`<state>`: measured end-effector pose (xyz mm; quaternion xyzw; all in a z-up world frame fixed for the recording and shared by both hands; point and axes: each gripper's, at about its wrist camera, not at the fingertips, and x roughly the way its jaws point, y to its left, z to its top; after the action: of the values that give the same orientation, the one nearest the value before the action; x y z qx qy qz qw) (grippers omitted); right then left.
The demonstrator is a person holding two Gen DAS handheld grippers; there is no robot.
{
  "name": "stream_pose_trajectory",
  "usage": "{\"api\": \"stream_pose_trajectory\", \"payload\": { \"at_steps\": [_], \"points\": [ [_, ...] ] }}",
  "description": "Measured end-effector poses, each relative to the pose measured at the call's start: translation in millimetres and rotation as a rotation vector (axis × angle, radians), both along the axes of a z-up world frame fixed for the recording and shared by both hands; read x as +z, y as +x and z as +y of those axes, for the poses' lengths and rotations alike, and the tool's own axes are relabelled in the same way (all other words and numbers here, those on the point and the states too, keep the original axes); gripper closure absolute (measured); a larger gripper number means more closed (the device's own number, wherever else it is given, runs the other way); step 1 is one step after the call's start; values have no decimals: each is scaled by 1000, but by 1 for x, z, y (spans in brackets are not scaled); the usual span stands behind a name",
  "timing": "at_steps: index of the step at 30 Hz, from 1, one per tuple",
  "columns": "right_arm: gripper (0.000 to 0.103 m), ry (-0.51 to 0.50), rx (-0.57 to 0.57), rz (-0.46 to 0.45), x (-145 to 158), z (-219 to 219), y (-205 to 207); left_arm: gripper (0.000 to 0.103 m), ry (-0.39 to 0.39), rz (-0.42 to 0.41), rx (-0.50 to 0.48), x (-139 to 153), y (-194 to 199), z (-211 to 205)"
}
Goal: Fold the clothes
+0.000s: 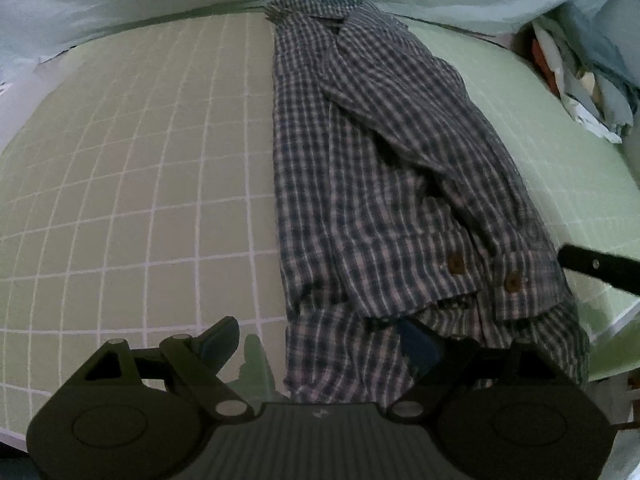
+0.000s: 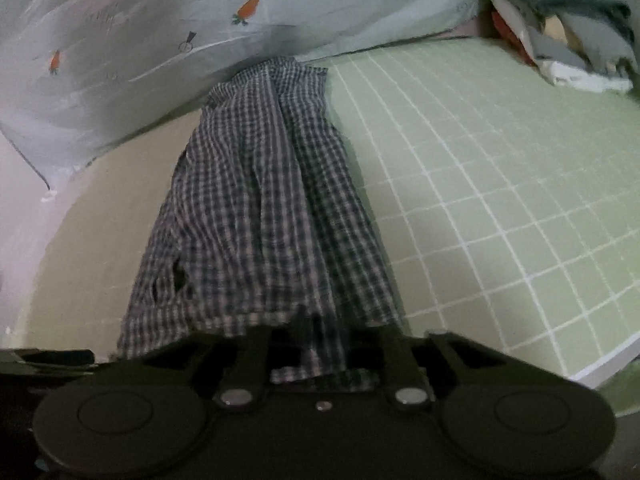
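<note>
A blue and white checked shirt [image 1: 380,184] lies lengthwise on a green grid mat [image 1: 140,184], folded into a narrow strip, with two brown buttons [image 1: 456,263] near its near end. My left gripper [image 1: 320,344] is open; its left finger [image 1: 218,342] is over the mat and its right finger [image 1: 420,346] sits under the shirt's near hem. In the right wrist view the same shirt [image 2: 264,200] runs away from me, and my right gripper [image 2: 320,336] is shut on its near hem. Part of the right gripper [image 1: 600,268] shows at the left view's right edge.
A pale sheet with carrot prints [image 2: 160,28] hangs behind the mat. A pile of other clothes [image 2: 568,36] lies at the far right corner. The mat's edge [image 2: 600,368] drops off at the near right.
</note>
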<state>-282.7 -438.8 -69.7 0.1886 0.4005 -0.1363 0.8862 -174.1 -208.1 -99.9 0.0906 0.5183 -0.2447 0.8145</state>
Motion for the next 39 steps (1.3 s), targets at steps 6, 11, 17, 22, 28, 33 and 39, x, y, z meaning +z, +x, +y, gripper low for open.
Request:
{"api": "stream_pose_trajectory", "payload": {
  "at_steps": [6,11,17,22,28,33,39],
  "points": [
    [27,-46,3,94,-11,1,9,15,26,28,4,-6,-4,1],
    [21,-28,18,158,-23,-2,8,15,32,47,5,-11,-10,-1],
    [19,-18,39,205,-34,-4,2,15,29,62,8,-19,-18,-6],
    [15,-46,63,220,-36,1,-4,20,1,54,20,-19,-24,-3],
    [12,-110,125,250,-37,16,-7,36,-40,47,6,-17,-33,-5],
    [98,-90,189,219,-27,16,-8,85,-117,111,-20,-15,-29,-10],
    [100,94,209,123,-2,-12,-2,99,-286,131,51,20,-19,-6]
  ]
}}
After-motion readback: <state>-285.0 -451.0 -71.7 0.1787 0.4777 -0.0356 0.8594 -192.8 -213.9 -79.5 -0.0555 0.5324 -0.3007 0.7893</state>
